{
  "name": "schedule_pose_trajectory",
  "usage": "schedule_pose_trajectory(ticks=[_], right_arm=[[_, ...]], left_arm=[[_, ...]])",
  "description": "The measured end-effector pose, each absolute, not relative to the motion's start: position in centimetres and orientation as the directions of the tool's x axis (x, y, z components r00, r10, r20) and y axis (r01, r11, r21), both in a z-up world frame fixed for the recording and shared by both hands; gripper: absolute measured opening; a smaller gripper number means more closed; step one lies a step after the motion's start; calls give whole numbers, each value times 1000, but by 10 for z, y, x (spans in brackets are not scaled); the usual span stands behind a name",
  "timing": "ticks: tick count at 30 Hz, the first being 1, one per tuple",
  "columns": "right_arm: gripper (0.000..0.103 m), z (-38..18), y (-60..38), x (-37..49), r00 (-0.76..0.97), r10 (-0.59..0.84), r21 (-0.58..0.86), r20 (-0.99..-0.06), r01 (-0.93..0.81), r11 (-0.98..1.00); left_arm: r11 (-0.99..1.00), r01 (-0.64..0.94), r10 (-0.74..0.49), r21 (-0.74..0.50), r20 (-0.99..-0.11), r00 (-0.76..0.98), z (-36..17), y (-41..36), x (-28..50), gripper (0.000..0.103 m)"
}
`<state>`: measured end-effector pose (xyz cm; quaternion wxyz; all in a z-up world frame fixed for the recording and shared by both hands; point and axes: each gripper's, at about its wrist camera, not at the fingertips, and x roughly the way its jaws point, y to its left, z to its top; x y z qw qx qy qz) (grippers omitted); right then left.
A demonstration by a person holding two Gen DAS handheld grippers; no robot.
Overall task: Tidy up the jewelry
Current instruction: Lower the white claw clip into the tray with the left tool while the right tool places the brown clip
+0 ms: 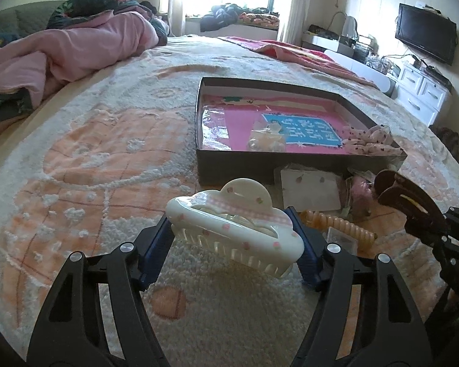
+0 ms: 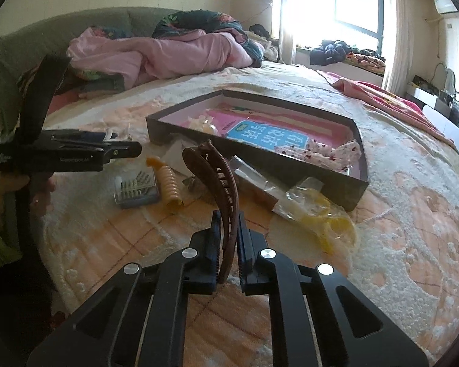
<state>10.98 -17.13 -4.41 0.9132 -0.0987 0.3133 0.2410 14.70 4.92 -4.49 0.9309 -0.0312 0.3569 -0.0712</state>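
My left gripper (image 1: 234, 238) is shut on a white claw hair clip (image 1: 235, 229) with pink dots and holds it above the bed, short of the dark shallow box (image 1: 238, 165). My right gripper (image 2: 229, 244) is shut on a brown curved hair clip (image 2: 217, 183), held upright above the bed; that clip also shows at the right edge of the left wrist view (image 1: 404, 195). The box (image 2: 330, 180) holds a pink and blue booklet (image 2: 260, 134), a clear bag (image 1: 266, 137) and a floral scrunchie (image 2: 330, 153).
Loose on the blanket in front of the box lie an orange spiral hair tie (image 2: 168, 183), a small clear case of pins (image 2: 136, 188), an earring card (image 1: 312, 189), a yellow item in a plastic bag (image 2: 315, 211). Pink bedding (image 2: 168, 55) is heaped at the back.
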Motion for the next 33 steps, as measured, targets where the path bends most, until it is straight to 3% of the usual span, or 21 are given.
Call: schedule_pose_trajectory(ticks=[33], right_arm=[[10,-10,-228,144,755,315,30,-575,-365,930]], left_arm=[[977,203,-199,-65,-616,762,-1,-22,182,62]])
